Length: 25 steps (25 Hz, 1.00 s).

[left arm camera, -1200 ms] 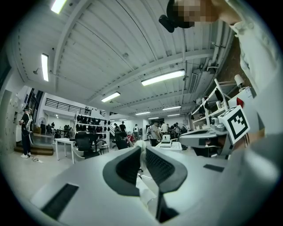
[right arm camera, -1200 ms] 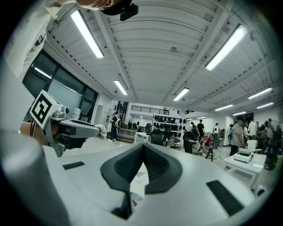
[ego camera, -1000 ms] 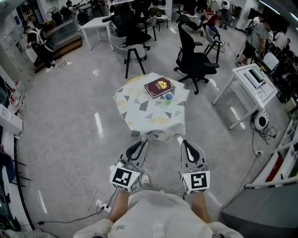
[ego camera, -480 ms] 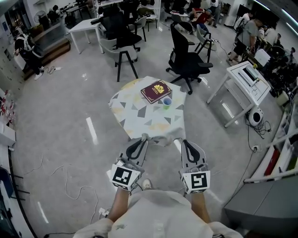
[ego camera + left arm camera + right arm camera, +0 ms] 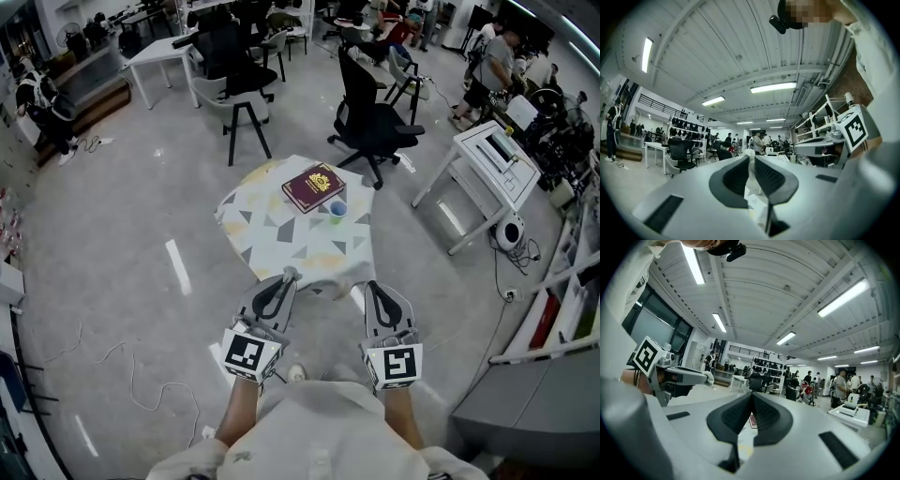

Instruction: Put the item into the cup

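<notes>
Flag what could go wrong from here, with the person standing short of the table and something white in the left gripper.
1. The small white item sits only at the tips of the left gripper, so it may slip out on the way to the table.
2. The small blue-rimmed green cup looks like a tight target and stands close beside the dark red book. The drop could miss, or a jaw could tip the cup.
</notes>
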Tool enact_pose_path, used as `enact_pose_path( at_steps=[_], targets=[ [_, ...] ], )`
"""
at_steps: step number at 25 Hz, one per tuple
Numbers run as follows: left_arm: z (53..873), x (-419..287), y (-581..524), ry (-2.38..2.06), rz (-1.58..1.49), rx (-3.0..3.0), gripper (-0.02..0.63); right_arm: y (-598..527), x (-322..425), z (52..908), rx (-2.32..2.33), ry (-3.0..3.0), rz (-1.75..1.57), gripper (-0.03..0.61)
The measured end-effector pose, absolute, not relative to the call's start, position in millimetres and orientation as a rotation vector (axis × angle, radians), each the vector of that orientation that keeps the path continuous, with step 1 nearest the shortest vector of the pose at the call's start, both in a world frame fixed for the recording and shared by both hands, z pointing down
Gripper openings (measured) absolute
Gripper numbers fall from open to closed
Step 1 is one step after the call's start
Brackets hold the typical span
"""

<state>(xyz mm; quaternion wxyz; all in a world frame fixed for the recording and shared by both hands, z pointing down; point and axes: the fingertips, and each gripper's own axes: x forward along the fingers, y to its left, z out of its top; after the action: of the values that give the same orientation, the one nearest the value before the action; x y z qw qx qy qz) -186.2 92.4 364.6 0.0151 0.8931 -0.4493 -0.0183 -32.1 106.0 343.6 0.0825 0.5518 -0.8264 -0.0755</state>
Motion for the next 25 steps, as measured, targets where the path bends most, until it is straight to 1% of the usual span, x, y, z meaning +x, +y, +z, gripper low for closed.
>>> enact_pose_path(
  at_steps=[13,20,25],
  targets=[
    [373.1,-170.5,66.8,-1.374,-0.047,2.792,0.041,81.1,-15.0,360.3,1.689,-2.459,-0.180,0.006],
    [376.3,-153.2,24.3,-1.404,-0.009,2.782,0.041,33.6,-0.7,358.5,1.670,-2.501,-0.191,0.006],
    [367.6,-130.1,-14.0,-1.411,-0.006,2.797,0.041,-2.4,24.4,354.1,1.685,-2.508,-0.183,0.006]
  ],
)
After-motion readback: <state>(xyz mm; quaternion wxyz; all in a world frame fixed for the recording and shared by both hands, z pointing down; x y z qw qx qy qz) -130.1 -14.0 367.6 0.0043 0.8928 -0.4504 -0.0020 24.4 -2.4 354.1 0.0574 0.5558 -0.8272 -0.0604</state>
